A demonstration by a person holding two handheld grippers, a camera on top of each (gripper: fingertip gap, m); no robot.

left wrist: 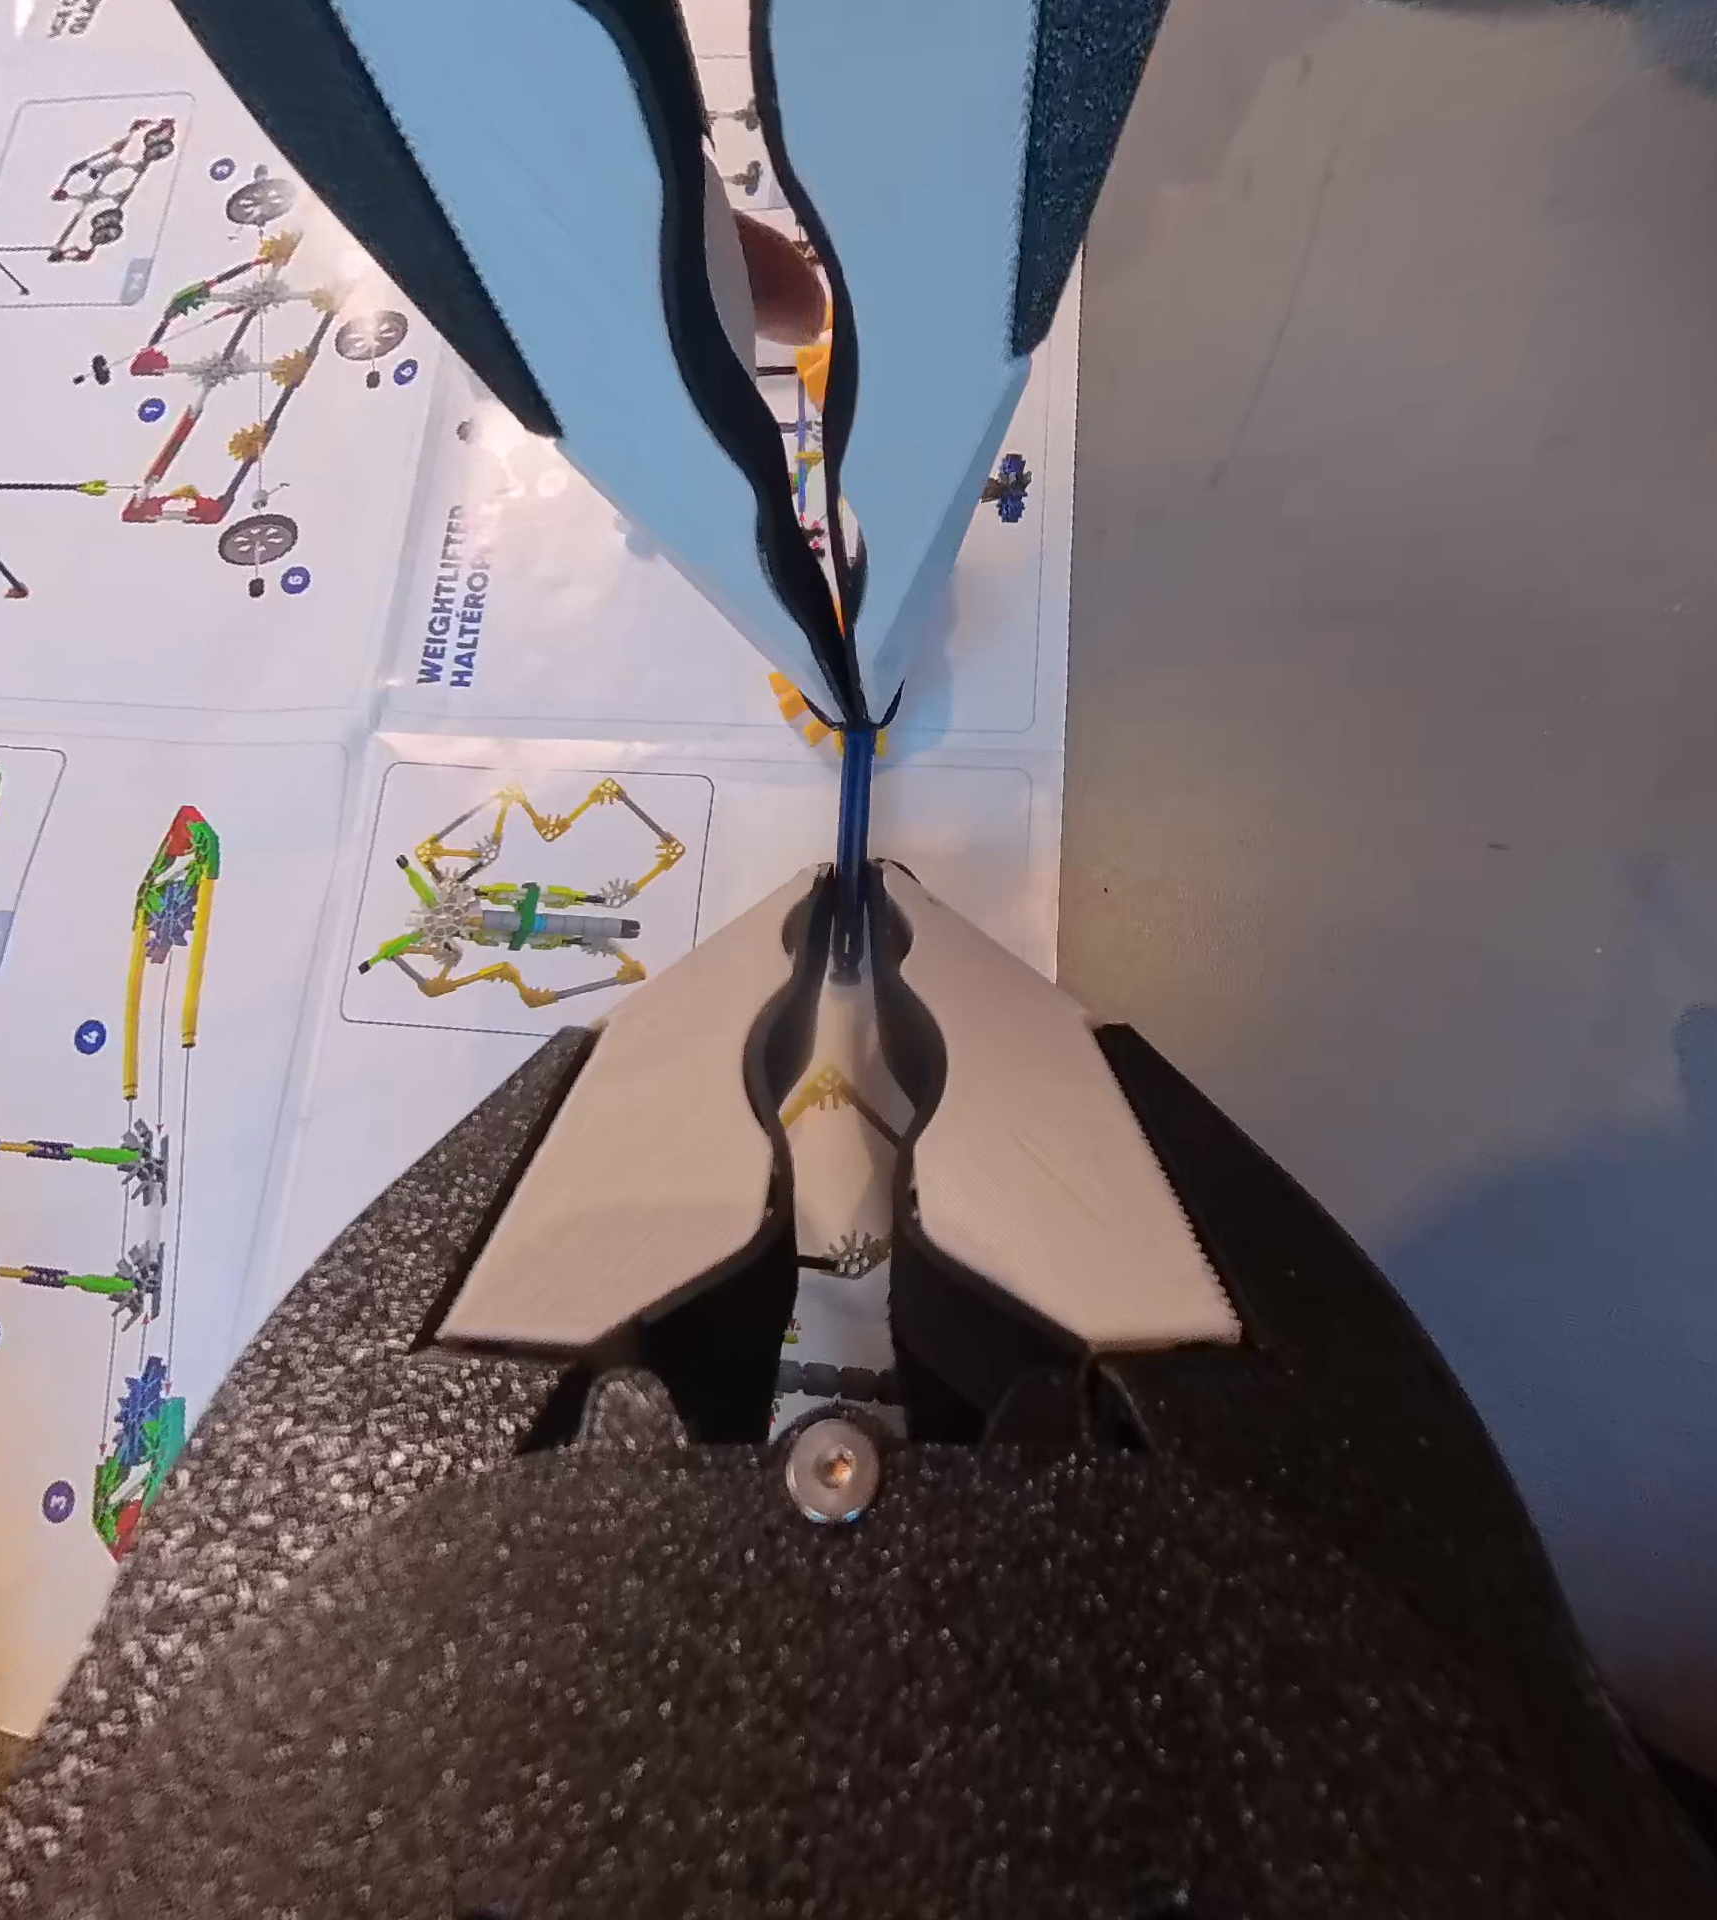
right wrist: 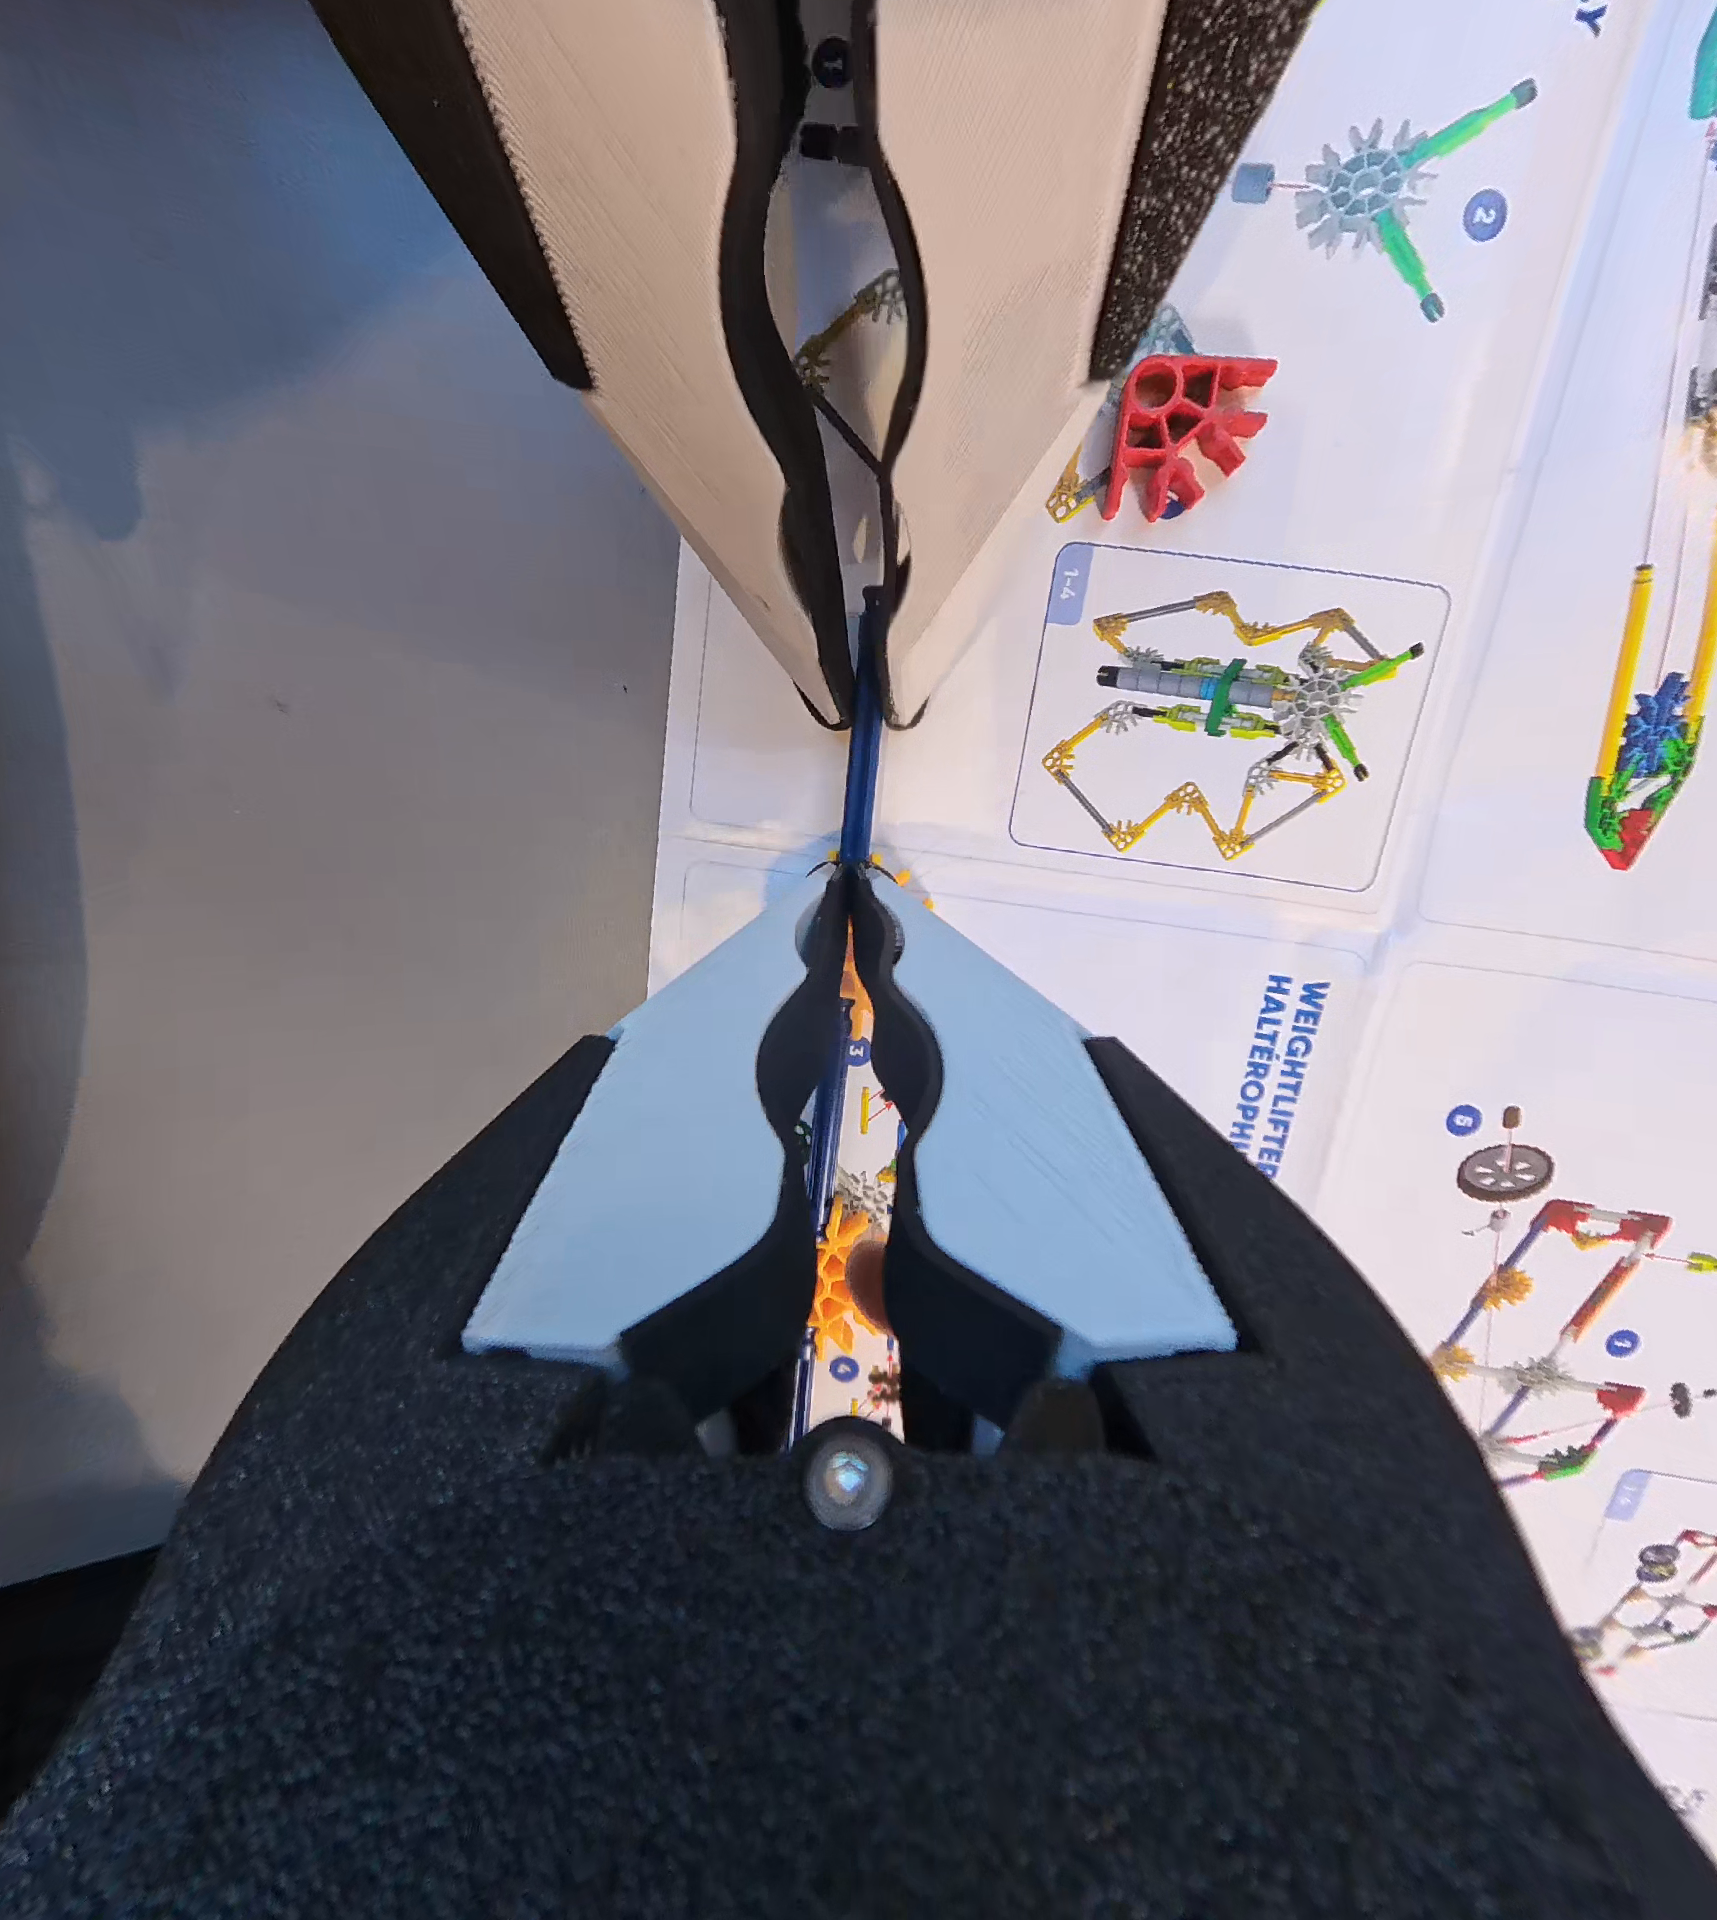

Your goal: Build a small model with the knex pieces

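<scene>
A thin dark blue rod (left wrist: 854, 800) spans between the two grippers, held at both ends above a printed instruction sheet (left wrist: 241, 665). My left gripper (left wrist: 849, 878), with beige fingers, is shut on one end. My right gripper (right wrist: 849, 883), with light blue fingers, is shut on the other end of the rod (right wrist: 859, 779). The two grippers face each other tip to tip, a short length of rod apart. The right gripper (left wrist: 859, 712) shows at the top of the left wrist view, the left gripper (right wrist: 864, 712) at the top of the right wrist view. An orange connector (right wrist: 833, 1283) shows through the gap between the right fingers; whether it is joined to the rod is hidden.
A red connector piece (right wrist: 1186, 431) lies on the instruction sheet (right wrist: 1197, 935) beside the left gripper. The sheet's edge runs just under the rod, with the bare grey tabletop (left wrist: 1405, 727) beyond it, which also shows in the right wrist view (right wrist: 314, 727). The grippers are tip to tip, or close to it. The left tips stand about 7 cm off the red connector piece (right wrist: 1186, 431).
</scene>
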